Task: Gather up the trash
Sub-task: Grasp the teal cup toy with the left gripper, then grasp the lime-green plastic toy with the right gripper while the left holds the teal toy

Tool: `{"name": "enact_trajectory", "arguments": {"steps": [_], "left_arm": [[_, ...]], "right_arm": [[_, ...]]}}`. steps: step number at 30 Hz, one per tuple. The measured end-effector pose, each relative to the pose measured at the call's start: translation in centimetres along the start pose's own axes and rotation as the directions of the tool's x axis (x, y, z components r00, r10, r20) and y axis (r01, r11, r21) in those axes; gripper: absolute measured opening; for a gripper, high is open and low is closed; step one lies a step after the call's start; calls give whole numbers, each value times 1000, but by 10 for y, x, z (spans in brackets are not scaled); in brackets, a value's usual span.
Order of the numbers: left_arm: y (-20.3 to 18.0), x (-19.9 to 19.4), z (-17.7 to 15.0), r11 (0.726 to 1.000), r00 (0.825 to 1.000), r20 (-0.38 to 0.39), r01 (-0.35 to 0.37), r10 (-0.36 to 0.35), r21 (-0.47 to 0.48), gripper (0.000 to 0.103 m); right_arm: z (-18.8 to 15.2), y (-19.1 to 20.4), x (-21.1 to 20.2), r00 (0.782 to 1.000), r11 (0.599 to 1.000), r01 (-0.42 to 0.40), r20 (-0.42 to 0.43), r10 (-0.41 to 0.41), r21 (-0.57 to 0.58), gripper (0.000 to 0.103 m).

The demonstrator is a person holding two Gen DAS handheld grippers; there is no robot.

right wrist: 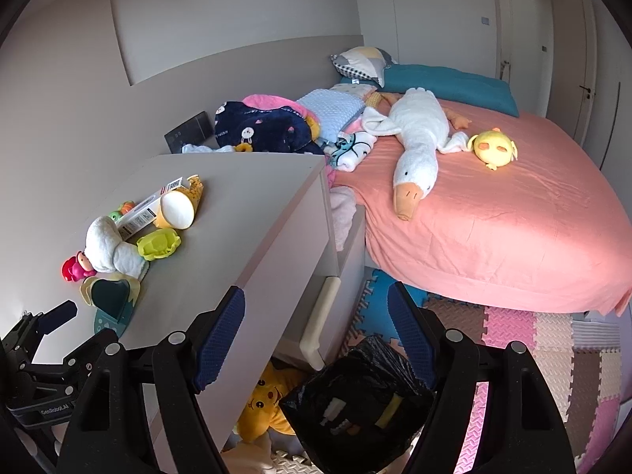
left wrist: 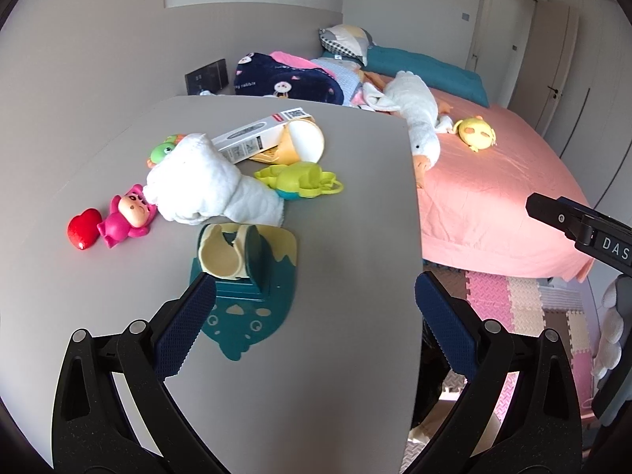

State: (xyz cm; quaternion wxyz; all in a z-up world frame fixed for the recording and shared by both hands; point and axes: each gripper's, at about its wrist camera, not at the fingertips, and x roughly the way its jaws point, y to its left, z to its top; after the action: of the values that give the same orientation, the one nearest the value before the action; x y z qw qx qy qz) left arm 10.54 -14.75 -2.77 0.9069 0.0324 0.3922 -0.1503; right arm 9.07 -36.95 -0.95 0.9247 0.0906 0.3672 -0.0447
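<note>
A grey dresser top (left wrist: 335,237) holds a white cardboard box (left wrist: 252,138), a yellow paper cup (left wrist: 304,142) on its side, a crumpled white cloth (left wrist: 197,181) and a torn teal-and-cream package (left wrist: 245,268). My left gripper (left wrist: 316,316) is open and empty, just short of the teal package. My right gripper (right wrist: 316,335) is open and empty, above a black trash bag (right wrist: 355,399) on the floor beside the dresser (right wrist: 245,245). The box (right wrist: 146,207) and cup (right wrist: 177,207) also show in the right wrist view.
Toys lie on the dresser: a red heart (left wrist: 83,229), a pink figure (left wrist: 126,215), a green-yellow toy (left wrist: 300,179). A bed with a pink sheet (right wrist: 513,229) holds a plush goose (right wrist: 418,138) and a yellow plush (right wrist: 493,148). Foam mats (right wrist: 553,347) cover the floor.
</note>
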Motion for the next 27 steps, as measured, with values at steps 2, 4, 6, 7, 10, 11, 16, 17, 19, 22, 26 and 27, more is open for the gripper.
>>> {"name": "enact_trajectory", "arguments": {"steps": [2, 4, 6, 7, 10, 11, 16, 17, 19, 22, 26, 27], "left_arm": [[9, 3, 0, 1000, 1000, -1, -13, 13, -22, 97], [16, 7, 0, 999, 1000, -1, -29, 29, -36, 97], [22, 11, 2, 998, 999, -7, -36, 36, -41, 94], [24, 13, 3, 998, 999, -9, -42, 41, -41, 92], [29, 20, 5, 998, 998, -17, -55, 54, -35, 85], [31, 23, 6, 998, 998, -20, -59, 58, -38, 84], [47, 33, 8, 993, 998, -38, -55, 51, -102, 56], [51, 35, 8, 992, 998, -42, -49, 44, -114, 55], [55, 36, 9, 991, 998, -43, -41, 36, -129, 55], [57, 38, 10, 991, 999, -43, -35, 29, -128, 55], [57, 44, 10, 993, 998, -58, -45, 39, -112, 51], [57, 45, 10, 993, 997, -63, -48, 42, -108, 49]], "right_arm": [[1, 6, 4, 1000, 1000, -11, 1, 11, -6, 75], [2, 12, 8, 1000, 1000, -20, 2, 20, -15, 75], [2, 18, 12, 1000, 999, -29, 10, 29, -21, 75], [2, 21, 14, 999, 999, -37, 18, 37, -24, 75], [3, 27, 23, 998, 998, -57, 14, 57, -34, 75], [4, 29, 26, 998, 997, -64, 10, 64, -39, 75], [6, 43, 38, 998, 995, -68, -8, 68, -76, 75], [6, 46, 40, 997, 994, -72, -11, 71, -80, 75], [7, 50, 44, 996, 993, -83, -18, 82, -83, 75], [10, 56, 52, 993, 991, -113, -32, 110, -76, 75], [17, 69, 63, 990, 987, -136, -45, 132, -86, 75], [19, 73, 66, 989, 986, -142, -47, 138, -90, 75]]}}
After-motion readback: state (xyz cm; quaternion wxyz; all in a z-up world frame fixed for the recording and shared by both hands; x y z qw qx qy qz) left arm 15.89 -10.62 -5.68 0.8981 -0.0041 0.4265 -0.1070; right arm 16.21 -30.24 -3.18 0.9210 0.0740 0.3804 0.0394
